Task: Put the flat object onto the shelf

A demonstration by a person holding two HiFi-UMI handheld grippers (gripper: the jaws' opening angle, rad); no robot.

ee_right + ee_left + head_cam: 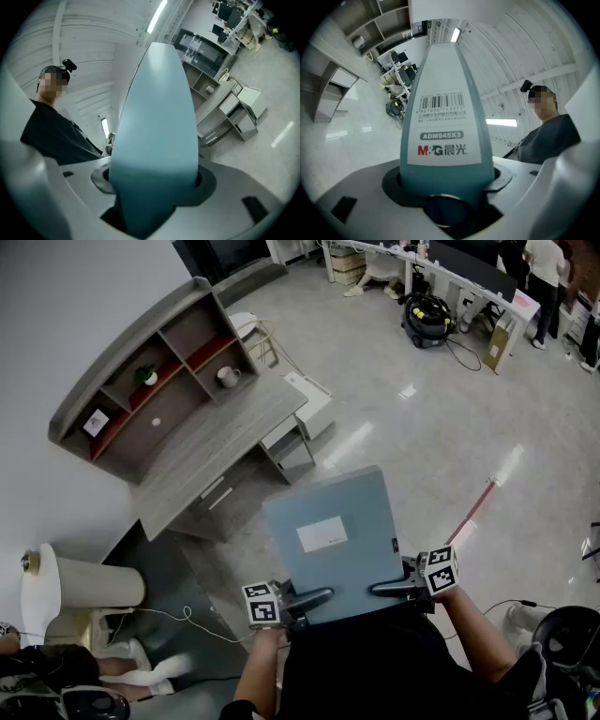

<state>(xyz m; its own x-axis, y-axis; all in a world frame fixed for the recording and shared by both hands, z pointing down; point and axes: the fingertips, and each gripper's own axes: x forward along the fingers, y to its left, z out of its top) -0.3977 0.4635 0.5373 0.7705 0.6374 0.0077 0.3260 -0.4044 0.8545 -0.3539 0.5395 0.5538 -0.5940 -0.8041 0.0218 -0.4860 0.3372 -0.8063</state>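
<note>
A flat light-blue file box (330, 540) with a white label is held up in front of my body, clear of the floor. My left gripper (305, 600) is shut on its near left edge and my right gripper (394, 589) on its near right edge. The box's barcode spine (443, 122) rises from between the jaws in the left gripper view. Its plain blue face (157, 136) fills the right gripper view. The grey shelf unit (150, 371) with red inner boards stands on a desk to the upper left, well apart from the box.
The grey desk (211, 451) carries the shelf, with a white drawer unit (305, 413) beside it. A cup (226, 377) and a small plant (146, 377) sit in the shelf. A cream cylinder (89, 585) stands at the left, a red-handled stick (473, 507) lies on the floor.
</note>
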